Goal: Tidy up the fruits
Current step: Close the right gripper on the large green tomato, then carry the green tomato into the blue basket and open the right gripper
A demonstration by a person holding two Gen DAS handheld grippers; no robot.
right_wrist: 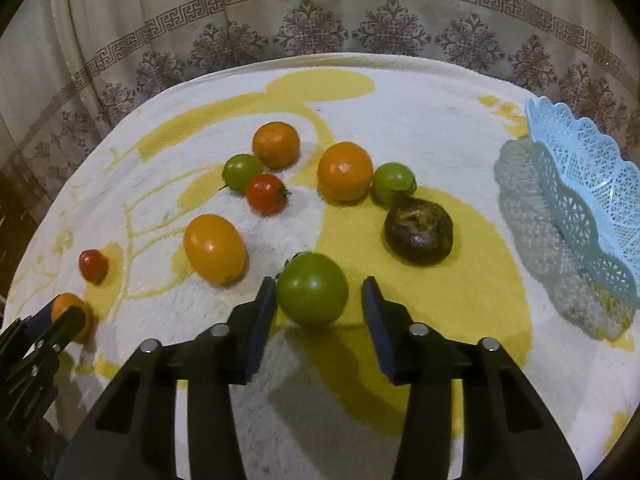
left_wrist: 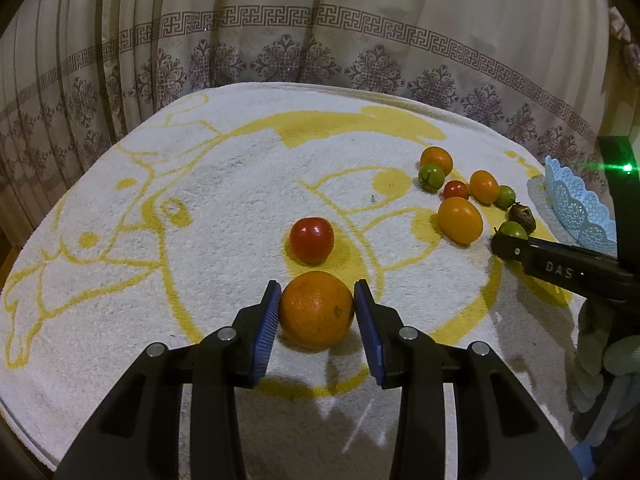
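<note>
On the towel (left_wrist: 200, 208), left tongs (left_wrist: 316, 312) clamping orange (left_wrist: 316, 310), right tongs (right_wrist: 319, 300) open around green tomato (right_wrist: 312, 288).

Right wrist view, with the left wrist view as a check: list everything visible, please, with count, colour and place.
oranges: 3, orange, two in the far cluster, one between the left gripper's pads
oval fruit: 1, yellow-orange, left of the cluster
green tomatoes: 3, green, two far, one between the right gripper's fingers
red tomatoes: 2, red, one in the cluster, one apart on the left
dark fruit: 1, brown-black, wrinkled, near the basket
basket: 1, light blue, lattice, right edge
towel: 1, white and yellow, under everything
curtain: 1, beige, patterned, behind
left gripper: black, blue pads, shut on an orange
right gripper: black, open
</note>
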